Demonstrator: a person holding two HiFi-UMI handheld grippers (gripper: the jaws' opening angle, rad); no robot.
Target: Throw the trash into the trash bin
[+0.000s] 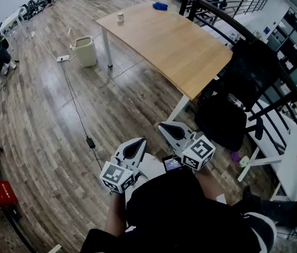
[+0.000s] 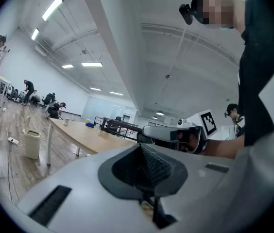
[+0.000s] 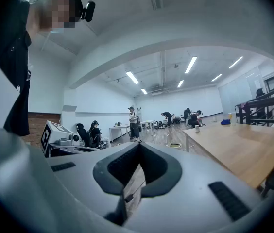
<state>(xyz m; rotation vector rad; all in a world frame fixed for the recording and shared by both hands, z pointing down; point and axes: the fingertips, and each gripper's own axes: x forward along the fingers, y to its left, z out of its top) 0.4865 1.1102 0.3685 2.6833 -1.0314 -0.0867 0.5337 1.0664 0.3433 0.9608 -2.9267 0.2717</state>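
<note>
A cream trash bin (image 1: 85, 50) stands on the wooden floor by the left end of a light wood table (image 1: 180, 46). A small cup (image 1: 120, 18) and a blue object (image 1: 160, 6) sit on the table's far part. I hold both grippers close to my body, far from the bin and the table. The left gripper (image 1: 136, 145) and the right gripper (image 1: 167, 128) point forward, jaws together, nothing between them. In the left gripper view its own jaws (image 2: 144, 154) are closed, with the bin (image 2: 31, 143) far off at left. The right gripper (image 3: 138, 164) also looks shut and empty.
A black office chair (image 1: 227, 115) stands at the table's near corner on my right. A black cable (image 1: 77, 109) and a power strip (image 1: 62, 58) lie on the floor between me and the bin. A dark railing (image 1: 254, 41) runs along the right. People work at the far end of the room.
</note>
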